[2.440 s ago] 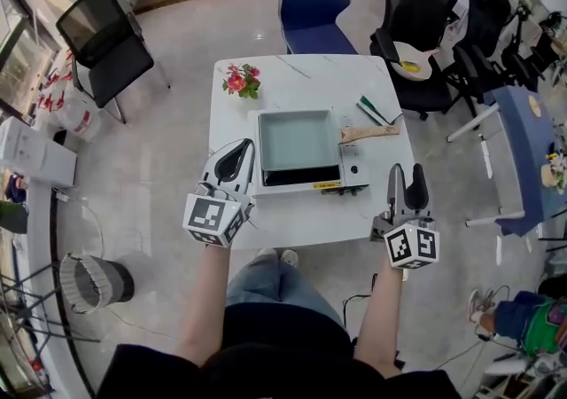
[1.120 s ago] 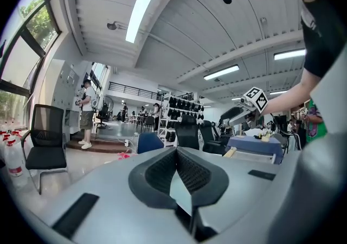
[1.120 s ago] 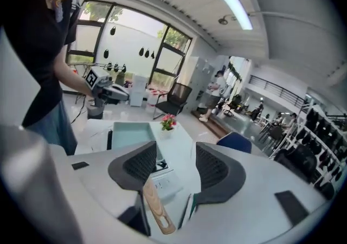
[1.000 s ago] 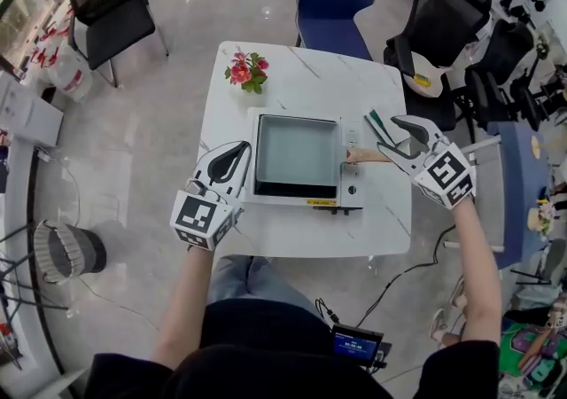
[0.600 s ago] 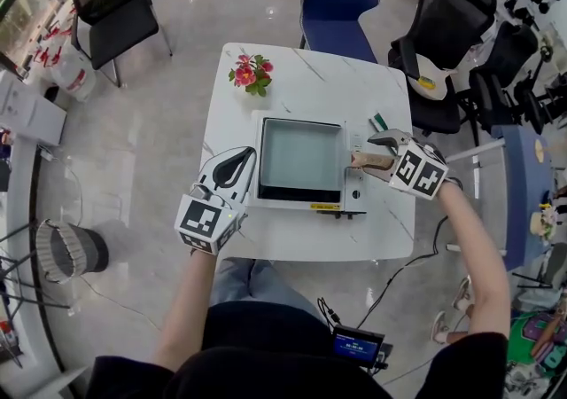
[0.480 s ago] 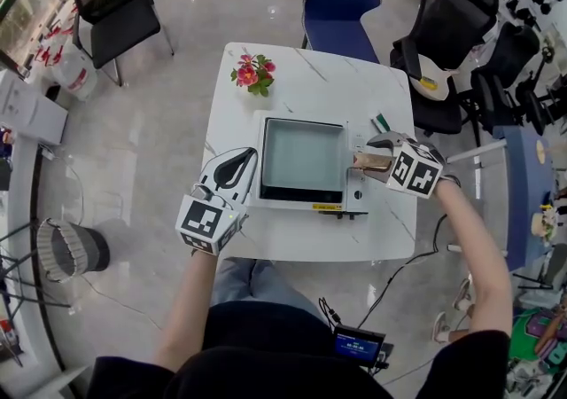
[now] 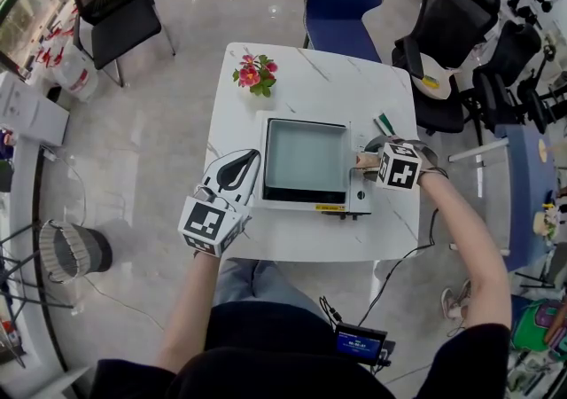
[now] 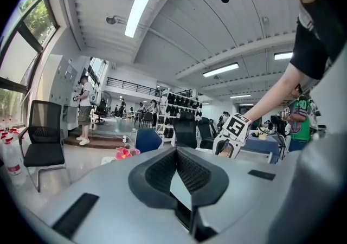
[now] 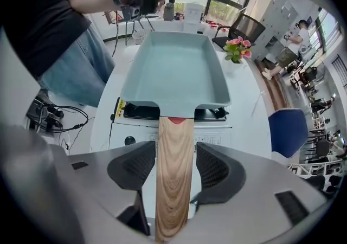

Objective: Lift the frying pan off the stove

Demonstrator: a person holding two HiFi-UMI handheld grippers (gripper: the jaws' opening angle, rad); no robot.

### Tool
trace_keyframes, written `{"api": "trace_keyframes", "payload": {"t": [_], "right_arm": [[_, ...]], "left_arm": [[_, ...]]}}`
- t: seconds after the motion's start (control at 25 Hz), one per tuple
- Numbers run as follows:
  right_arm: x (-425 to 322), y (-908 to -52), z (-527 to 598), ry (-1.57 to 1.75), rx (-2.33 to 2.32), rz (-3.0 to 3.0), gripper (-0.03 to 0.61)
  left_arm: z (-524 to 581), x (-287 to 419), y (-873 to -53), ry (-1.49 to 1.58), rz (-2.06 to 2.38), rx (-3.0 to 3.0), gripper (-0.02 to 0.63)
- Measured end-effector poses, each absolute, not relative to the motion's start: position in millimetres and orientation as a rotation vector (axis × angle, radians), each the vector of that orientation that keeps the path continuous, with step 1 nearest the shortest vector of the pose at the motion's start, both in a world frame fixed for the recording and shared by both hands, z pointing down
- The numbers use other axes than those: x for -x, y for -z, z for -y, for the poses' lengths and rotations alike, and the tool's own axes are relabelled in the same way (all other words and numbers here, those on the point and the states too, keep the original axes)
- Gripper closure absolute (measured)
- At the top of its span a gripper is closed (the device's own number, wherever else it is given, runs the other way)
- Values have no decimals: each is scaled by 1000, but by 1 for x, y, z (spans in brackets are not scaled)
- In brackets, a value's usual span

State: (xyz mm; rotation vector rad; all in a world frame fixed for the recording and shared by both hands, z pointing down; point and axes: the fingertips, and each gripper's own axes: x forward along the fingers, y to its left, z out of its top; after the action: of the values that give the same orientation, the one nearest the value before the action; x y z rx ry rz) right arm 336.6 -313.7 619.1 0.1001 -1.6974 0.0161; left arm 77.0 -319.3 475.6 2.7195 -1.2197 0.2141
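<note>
A rectangular pale-teal frying pan (image 7: 306,160) sits on the white portable stove (image 7: 359,196) in the middle of the white table (image 7: 297,239). Its wooden handle (image 7: 365,160) sticks out to the right. My right gripper (image 7: 368,160) is shut on that handle. In the right gripper view the handle (image 9: 174,145) fills the gap between the two pads of my right gripper (image 9: 175,169), and the pan (image 9: 176,72) lies straight ahead over the stove (image 9: 135,111). My left gripper (image 7: 237,167) hangs shut and empty by the stove's left side; in its own view my left gripper (image 8: 179,183) shows its pads meeting.
A small pot of pink flowers (image 7: 252,75) stands at the table's far left. A green-and-black object (image 7: 384,123) lies just beyond the right gripper. A blue chair (image 7: 341,3) and black office chairs (image 7: 447,25) stand past the table. The stove's knob (image 9: 129,141) faces the person.
My right gripper swung in from the table's right side, slid over the wooden handle and shut on it. The left gripper has hardly moved. The pan stays on the stove.
</note>
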Motion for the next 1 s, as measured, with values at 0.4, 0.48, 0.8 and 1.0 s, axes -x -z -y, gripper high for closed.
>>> {"api": "trace_keyframes", "payload": {"t": [0.4,0.48,0.8,1.0], "right_arm": [[-341,-639,312,-54,-67,1633,355],[-342,-642,311,-60,-67,1627,360],[-344,-642,317,-44,-87,1620,447],[-344,-643,315,-40,-88,1621,485]], "left_arm": [[320,-77,-473,-217,1220,-2720,595],[320,-77,-475,-219,1221,-2721,595],[322,-78,-475,-220,1211,-2722,595],[321,-79,-475,-222,1208,-2721,595]]}}
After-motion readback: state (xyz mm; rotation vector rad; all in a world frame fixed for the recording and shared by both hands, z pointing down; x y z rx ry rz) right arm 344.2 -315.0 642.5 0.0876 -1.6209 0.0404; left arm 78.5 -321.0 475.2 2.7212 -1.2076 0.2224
